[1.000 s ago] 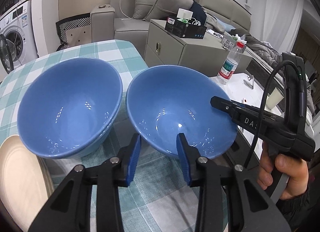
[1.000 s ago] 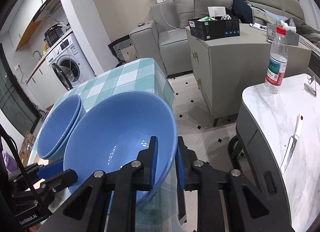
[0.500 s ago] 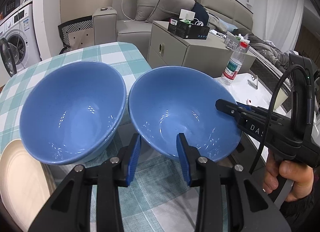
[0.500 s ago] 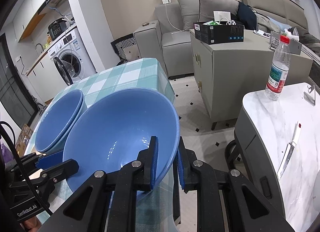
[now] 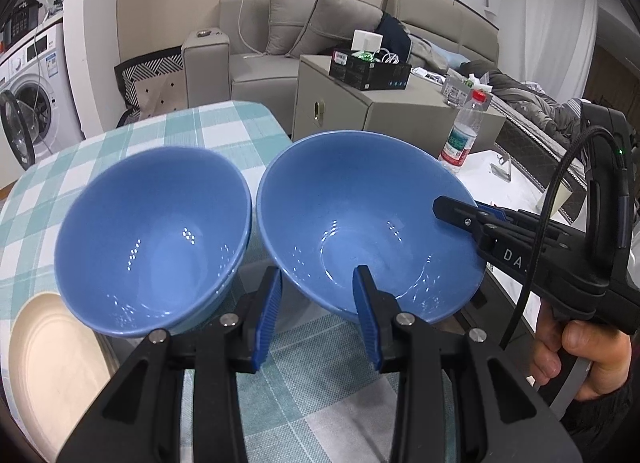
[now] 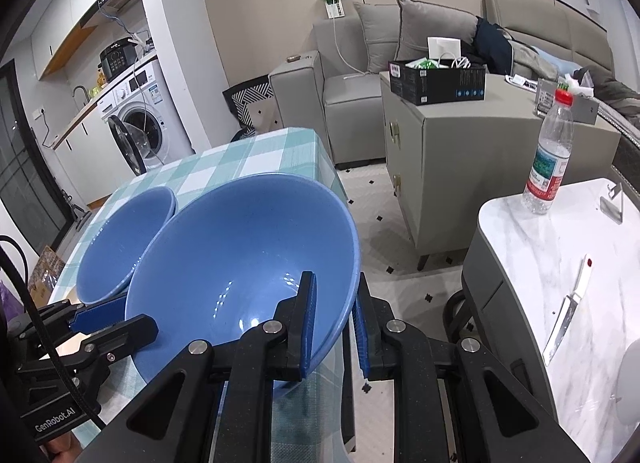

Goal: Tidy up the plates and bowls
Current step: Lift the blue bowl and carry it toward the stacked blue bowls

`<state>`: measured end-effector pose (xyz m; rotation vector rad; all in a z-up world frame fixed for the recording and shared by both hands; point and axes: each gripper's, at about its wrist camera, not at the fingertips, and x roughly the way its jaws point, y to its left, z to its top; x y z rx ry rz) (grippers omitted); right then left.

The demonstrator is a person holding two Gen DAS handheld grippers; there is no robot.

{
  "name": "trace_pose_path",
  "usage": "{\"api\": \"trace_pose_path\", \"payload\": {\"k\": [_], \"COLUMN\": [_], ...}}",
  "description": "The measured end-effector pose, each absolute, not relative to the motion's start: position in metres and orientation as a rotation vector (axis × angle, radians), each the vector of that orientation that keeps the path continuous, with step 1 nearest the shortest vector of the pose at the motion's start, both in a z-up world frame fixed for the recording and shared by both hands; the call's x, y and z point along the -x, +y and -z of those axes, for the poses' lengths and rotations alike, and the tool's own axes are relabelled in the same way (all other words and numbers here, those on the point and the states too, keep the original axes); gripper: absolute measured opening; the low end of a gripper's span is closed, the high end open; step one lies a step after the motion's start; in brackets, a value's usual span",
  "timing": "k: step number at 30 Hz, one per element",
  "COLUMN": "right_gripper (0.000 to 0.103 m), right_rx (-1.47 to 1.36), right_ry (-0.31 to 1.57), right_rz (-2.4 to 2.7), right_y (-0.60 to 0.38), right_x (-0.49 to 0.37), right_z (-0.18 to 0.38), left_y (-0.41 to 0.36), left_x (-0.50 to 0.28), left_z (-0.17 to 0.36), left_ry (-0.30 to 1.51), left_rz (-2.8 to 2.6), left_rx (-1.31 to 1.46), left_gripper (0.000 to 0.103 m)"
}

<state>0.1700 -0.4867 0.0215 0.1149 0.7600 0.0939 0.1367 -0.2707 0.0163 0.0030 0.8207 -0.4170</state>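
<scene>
My right gripper (image 6: 335, 319) is shut on the rim of a blue bowl (image 6: 244, 263) and holds it above the table's right edge; the bowl also shows in the left wrist view (image 5: 368, 223), with the right gripper (image 5: 460, 209) on its right rim. A second blue bowl (image 5: 156, 239), nested in another, stands to its left on the checked tablecloth (image 5: 208, 131); it also shows in the right wrist view (image 6: 120, 243). My left gripper (image 5: 316, 307) is open and empty, just in front of the held bowl's near rim. A cream plate (image 5: 52, 359) lies at the lower left.
A marble-topped side table (image 6: 580, 263) at the right holds a water bottle (image 6: 548, 159) and a knife (image 6: 568, 311). A grey cabinet (image 6: 460, 151) with a black box and a sofa (image 6: 360, 75) stand behind. A washing machine (image 6: 140, 123) is at the far left.
The held bowl has risen slightly and tilted, staying beside the stacked bowls. The left gripper has stayed open under its near rim.
</scene>
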Motion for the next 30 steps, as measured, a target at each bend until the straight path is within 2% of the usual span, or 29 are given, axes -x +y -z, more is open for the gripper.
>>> {"api": "trace_pose_path", "payload": {"k": [30], "right_gripper": [0.018], "right_rx": [-0.107], "right_ry": [0.605], "right_rz": [-0.070], "right_y": [-0.457], "right_x": [-0.143], "right_z": [-0.079], "left_y": [-0.244], "left_x": [-0.128], "left_z": [-0.068], "left_ry": [0.684], "left_rz": [0.411], "left_rx": [-0.030], "left_gripper": [0.035]}}
